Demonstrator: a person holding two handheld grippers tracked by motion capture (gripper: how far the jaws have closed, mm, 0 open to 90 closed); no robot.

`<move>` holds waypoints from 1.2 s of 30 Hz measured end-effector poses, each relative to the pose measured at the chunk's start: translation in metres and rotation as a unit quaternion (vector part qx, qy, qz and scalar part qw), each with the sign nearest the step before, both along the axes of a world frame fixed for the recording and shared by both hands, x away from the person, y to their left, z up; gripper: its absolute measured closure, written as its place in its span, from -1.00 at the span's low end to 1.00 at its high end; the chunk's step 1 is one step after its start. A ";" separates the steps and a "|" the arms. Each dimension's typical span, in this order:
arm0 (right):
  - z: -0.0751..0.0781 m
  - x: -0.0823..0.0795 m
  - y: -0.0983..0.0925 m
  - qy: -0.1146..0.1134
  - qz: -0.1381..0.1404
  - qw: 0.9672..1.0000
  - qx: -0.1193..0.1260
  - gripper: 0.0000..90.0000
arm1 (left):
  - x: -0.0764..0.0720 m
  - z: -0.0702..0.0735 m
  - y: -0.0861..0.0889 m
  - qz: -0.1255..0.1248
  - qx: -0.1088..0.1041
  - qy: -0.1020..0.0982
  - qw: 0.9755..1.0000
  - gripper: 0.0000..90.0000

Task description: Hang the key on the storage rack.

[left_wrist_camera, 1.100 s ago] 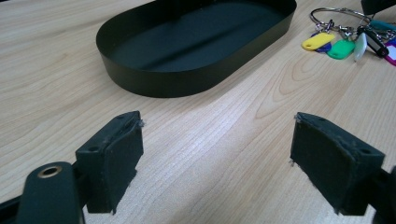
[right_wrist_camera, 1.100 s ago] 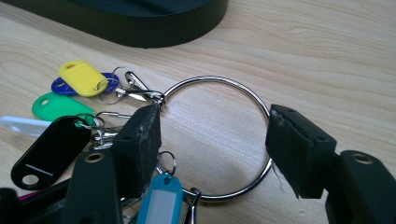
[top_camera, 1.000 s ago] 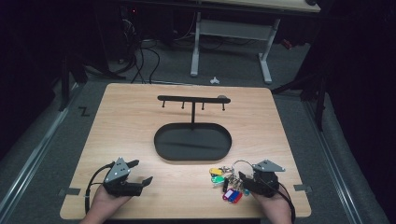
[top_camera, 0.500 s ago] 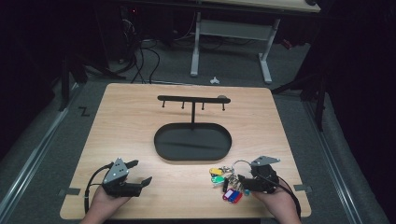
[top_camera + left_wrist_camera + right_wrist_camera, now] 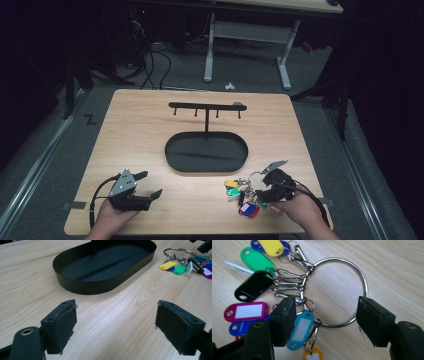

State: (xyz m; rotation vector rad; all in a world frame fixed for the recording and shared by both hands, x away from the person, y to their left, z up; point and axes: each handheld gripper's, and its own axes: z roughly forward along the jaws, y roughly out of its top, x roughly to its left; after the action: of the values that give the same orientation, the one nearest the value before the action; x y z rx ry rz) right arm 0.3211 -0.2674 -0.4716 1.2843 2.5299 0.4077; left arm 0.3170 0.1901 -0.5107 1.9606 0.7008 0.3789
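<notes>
Lying flat on the wooden table point(image 5: 150, 130) near its front right corner: key ring point(image 5: 342, 291) with coloured tags point(image 5: 253, 258). Right gripper point(image 5: 327, 320) over it, jaws spread, straddling the ring. Left gripper point(image 5: 116, 322) gaping, empty. Black oval tray point(image 5: 172, 160) mid-table.

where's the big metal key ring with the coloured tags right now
The big metal key ring with coloured plastic tags lies flat on the wooden table near its front right, just ahead of the black oval tray, with the open right gripper straddling it.

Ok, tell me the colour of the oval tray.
Black; the oval tray shows best in the left gripper view.
</notes>
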 end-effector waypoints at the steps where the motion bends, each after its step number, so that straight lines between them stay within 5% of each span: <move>1: 0.001 0.003 -0.001 0.006 -0.003 1.000 -0.005 -0.26 | 0.000 0.000 0.000 -0.001 0.000 0.000 1.000 -0.60; 12: 0.004 0.020 -0.005 0.055 -0.009 0.998 -0.030 -0.34 | 0.000 0.001 0.001 -0.002 -0.004 0.002 1.000 -0.59; 19: -0.002 0.027 -0.016 0.087 -0.057 0.994 -0.028 -0.08 | -0.001 0.001 0.000 -0.004 -0.005 0.002 1.000 -0.58; 28: -0.008 0.035 -0.020 0.125 -0.121 0.985 -0.008 0.24 | 0.000 0.001 0.000 -0.005 -0.006 0.002 1.000 -0.57; 34: -0.009 0.046 -0.024 0.162 -0.176 0.971 0.006 0.36 | 0.000 0.001 0.000 -0.005 -0.005 0.002 1.000 -0.56; 36: -0.011 0.047 -0.024 0.171 -0.180 0.969 0.005 0.38 | 0.000 0.001 0.000 -0.005 -0.005 0.003 1.000 -0.56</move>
State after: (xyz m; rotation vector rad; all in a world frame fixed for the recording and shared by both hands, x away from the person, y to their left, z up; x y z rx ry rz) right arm 0.3684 -0.2919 -0.4831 1.9154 2.4711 0.1266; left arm 0.3168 0.1906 -0.5098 1.9558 0.6948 0.3637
